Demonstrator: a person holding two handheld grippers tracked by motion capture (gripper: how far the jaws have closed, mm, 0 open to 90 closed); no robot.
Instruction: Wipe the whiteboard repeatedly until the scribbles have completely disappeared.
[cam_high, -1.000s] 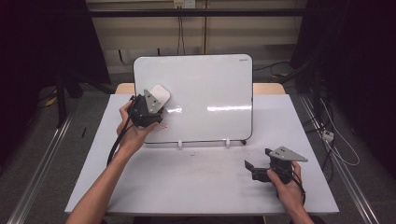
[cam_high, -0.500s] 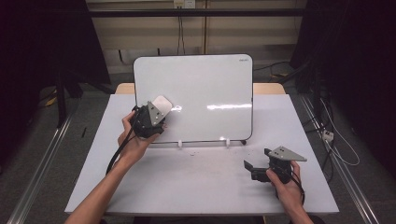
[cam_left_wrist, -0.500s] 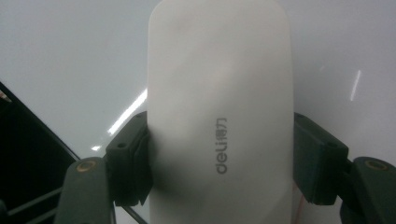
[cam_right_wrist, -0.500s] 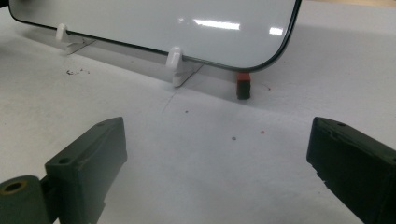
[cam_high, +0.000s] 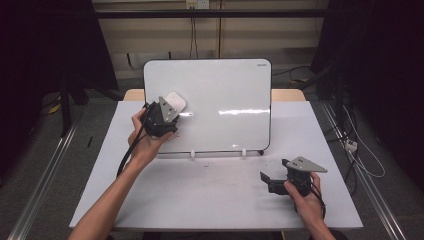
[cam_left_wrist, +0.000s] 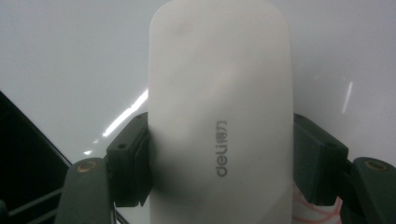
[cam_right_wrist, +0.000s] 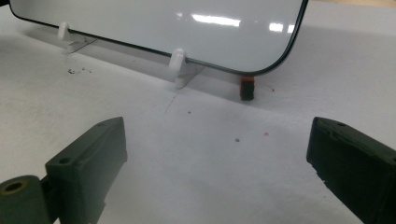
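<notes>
The whiteboard eraser (cam_left_wrist: 219, 116), judged light, rigid-shelled and smooth, is clamped across its long sides by the left gripper (cam_high: 167, 112), against the whiteboard's (cam_high: 225, 95) left area. The right gripper (cam_high: 272, 181) rests open and empty on the counter (cam_high: 210, 200).

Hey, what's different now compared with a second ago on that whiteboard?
The left gripper, shut on the white eraser, slid the eraser over the left part of the whiteboard: slightly down and right half a second ago, now back up near where it began. The grip did not change. The right gripper stayed on the table, jaws open and holding nothing; the board kept its place.
</notes>
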